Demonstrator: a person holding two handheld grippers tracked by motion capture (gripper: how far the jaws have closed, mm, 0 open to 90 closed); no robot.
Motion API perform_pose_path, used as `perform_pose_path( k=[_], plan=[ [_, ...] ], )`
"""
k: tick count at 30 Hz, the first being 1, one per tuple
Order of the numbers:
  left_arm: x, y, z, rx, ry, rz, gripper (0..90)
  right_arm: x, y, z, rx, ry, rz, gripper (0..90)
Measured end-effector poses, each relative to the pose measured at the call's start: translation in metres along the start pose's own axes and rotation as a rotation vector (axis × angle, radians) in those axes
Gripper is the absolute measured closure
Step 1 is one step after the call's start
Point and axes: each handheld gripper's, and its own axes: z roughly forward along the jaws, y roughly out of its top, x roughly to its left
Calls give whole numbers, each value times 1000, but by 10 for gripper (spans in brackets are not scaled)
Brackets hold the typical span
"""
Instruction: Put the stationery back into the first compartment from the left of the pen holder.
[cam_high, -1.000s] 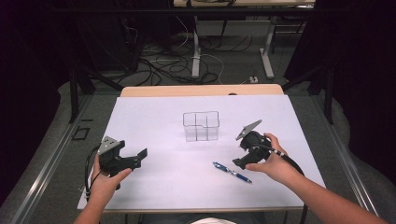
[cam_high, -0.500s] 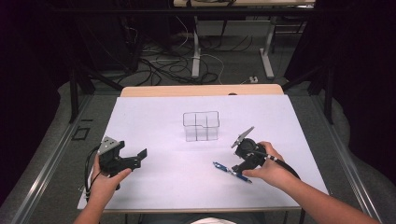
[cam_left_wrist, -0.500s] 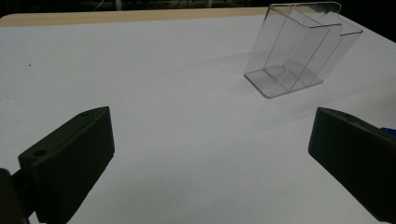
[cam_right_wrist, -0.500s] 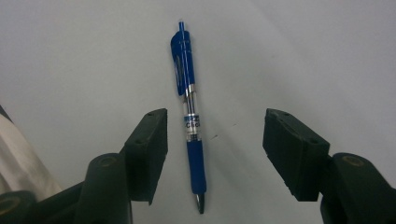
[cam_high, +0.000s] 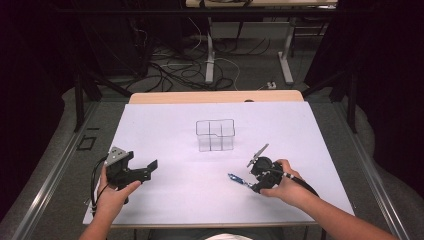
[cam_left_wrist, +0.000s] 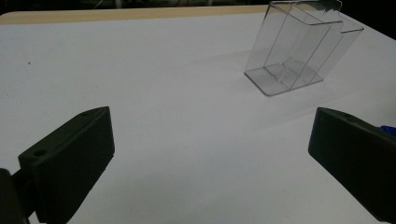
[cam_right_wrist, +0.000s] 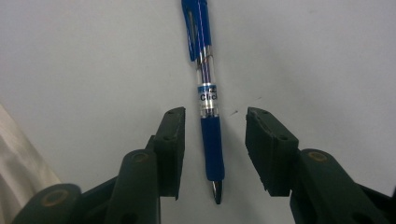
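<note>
Right gripper closing — blue pen between jaws, ungripped.

pen: glossy blue plastic, clear middle, matt rubbery grip
organizer: clear glossy plastic
desk: matt white sheet, wood edge

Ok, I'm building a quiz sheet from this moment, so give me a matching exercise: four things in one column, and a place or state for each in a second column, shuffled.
Things:
1. pen
2. clear organizer
3. left tongs
4. right tongs

States:
A. empty, upright mid-table
B. wide open, nothing between the jaws
C. lying flat on the white sheet
D. jaws either side of the blue grip, not yet pressing

Pairs: 1-C, 2-A, 3-B, 4-D
</note>
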Motion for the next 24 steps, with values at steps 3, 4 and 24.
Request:
perform_pose_path(
  k=[3,4,24],
  plan=[
    [0,0,0,-2,2,0,2,-3,-4,6,-3,34,4,603],
    [0,0,0,-2,3,3,2,-3,-4,7,13,17,7,611],
    [0,0,0,3,5,4,2,-4,-9,17,51,22,-17,745]
  ],
)
